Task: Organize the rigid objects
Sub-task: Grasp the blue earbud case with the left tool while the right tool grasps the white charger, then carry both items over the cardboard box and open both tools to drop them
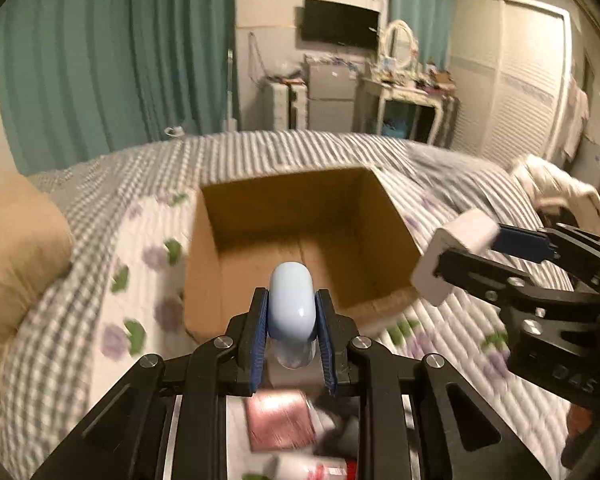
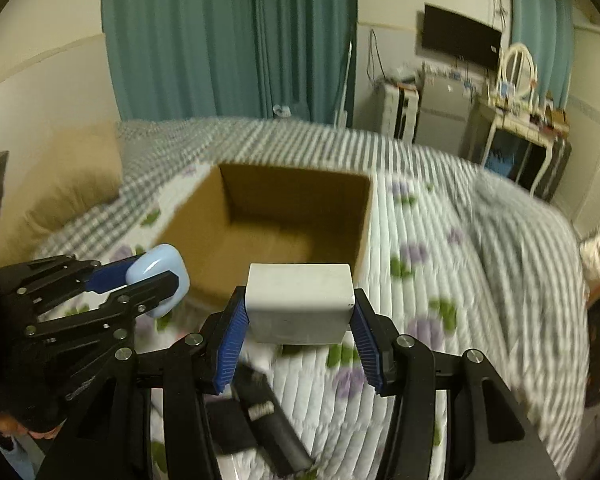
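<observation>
An open cardboard box [image 1: 292, 204] [image 2: 284, 200] stands on the bed, and what I see of its inside is bare. My left gripper [image 1: 291, 308] is shut on a pale blue rounded case [image 1: 291, 300] and holds it in front of the box's near rim; it also shows in the right wrist view [image 2: 158, 280]. My right gripper [image 2: 298, 308] is shut on a white rectangular block [image 2: 300, 300], held near the box's front right corner; the block shows in the left wrist view [image 1: 456, 248].
The bed has a floral and checked quilt [image 2: 440, 280]. A tan pillow [image 1: 16, 256] lies at the left. A pink box [image 1: 280, 420] and a red-and-white item [image 1: 324, 470] lie under my left gripper. Black objects [image 2: 268, 412] lie under my right gripper.
</observation>
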`<act>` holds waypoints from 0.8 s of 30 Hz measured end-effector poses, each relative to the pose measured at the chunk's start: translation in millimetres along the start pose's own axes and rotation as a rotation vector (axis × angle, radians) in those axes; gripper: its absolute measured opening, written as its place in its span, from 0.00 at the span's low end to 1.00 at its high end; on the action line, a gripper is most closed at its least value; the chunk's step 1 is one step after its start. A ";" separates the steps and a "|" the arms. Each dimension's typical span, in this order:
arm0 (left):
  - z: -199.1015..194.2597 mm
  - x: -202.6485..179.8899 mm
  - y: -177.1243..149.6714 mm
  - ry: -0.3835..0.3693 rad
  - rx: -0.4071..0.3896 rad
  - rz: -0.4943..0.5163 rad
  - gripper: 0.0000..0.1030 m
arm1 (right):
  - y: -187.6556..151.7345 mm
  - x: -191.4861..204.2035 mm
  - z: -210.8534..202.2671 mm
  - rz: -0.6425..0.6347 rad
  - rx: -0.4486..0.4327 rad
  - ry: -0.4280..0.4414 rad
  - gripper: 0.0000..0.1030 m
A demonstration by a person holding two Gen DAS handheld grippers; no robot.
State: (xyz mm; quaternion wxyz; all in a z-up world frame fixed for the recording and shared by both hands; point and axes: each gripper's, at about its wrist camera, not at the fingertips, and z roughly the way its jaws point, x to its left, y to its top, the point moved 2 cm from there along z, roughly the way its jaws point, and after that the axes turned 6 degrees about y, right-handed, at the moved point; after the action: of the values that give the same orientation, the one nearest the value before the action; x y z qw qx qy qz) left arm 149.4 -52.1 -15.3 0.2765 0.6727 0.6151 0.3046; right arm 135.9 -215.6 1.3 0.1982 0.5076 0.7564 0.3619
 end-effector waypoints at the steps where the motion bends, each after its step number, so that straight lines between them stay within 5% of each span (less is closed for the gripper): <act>1: 3.3 4.9 9.9 0.008 -0.007 -0.011 0.23 | 10.8 1.1 1.6 -0.012 -0.009 -0.005 0.48; 10: 70.5 28.6 46.7 0.050 0.004 -0.042 0.23 | 61.9 1.0 57.6 -0.053 0.015 -0.025 0.48; 24: 122.4 24.9 28.4 0.057 0.043 0.003 0.27 | 42.3 -19.4 122.0 -0.030 0.093 0.000 0.48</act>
State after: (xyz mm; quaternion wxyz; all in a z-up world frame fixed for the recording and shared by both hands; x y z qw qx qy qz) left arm 261.4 -29.5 -73.3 0.2437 0.6704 0.6283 0.3105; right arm 251.6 -181.5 -48.9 0.1798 0.5048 0.7800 0.3231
